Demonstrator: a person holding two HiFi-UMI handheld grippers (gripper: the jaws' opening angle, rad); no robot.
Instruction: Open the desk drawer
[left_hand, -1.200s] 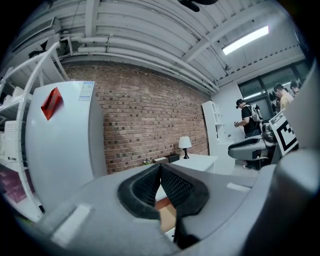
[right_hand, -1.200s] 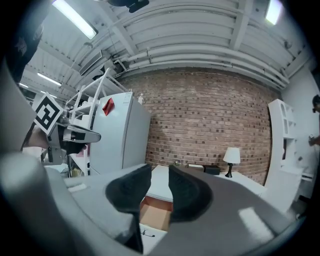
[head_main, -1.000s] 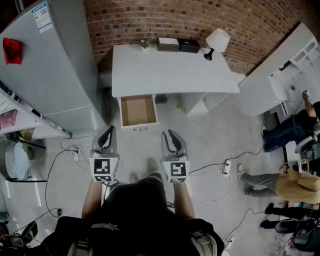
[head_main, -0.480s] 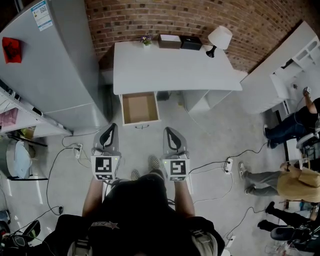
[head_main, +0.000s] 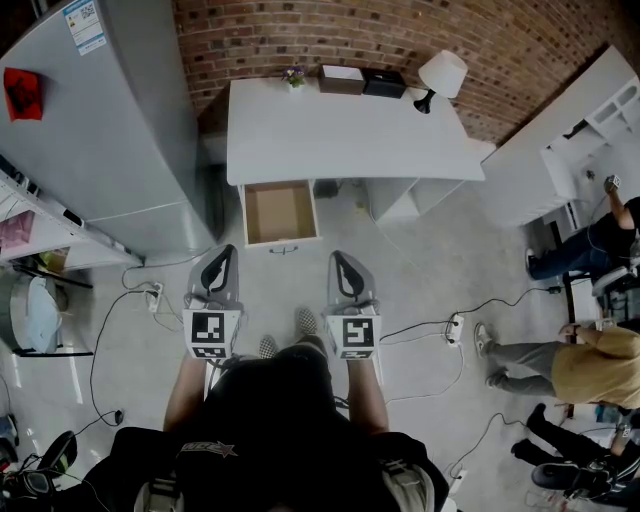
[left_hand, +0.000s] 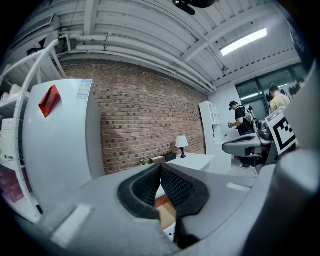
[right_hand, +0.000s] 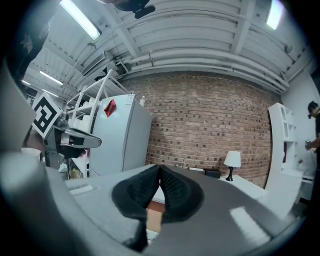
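— What do we hold?
— Nothing. Our left grey gripper (head_main: 222, 252) and right grey gripper (head_main: 340, 258) are both closed tight.
— And farther ahead?
— At twelve o'clock the brown-bottomed white desk drawer (head_main: 280, 213) stands pulled out from the white rectangular desk (head_main: 340, 130).

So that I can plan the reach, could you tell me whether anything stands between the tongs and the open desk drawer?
Nothing visible does: only bare floor lies between the left tongs, the right tongs and the pulled-out drawer.

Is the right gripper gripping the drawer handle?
No, the right gripper is shut on nothing, short of the open drawer and its handle.
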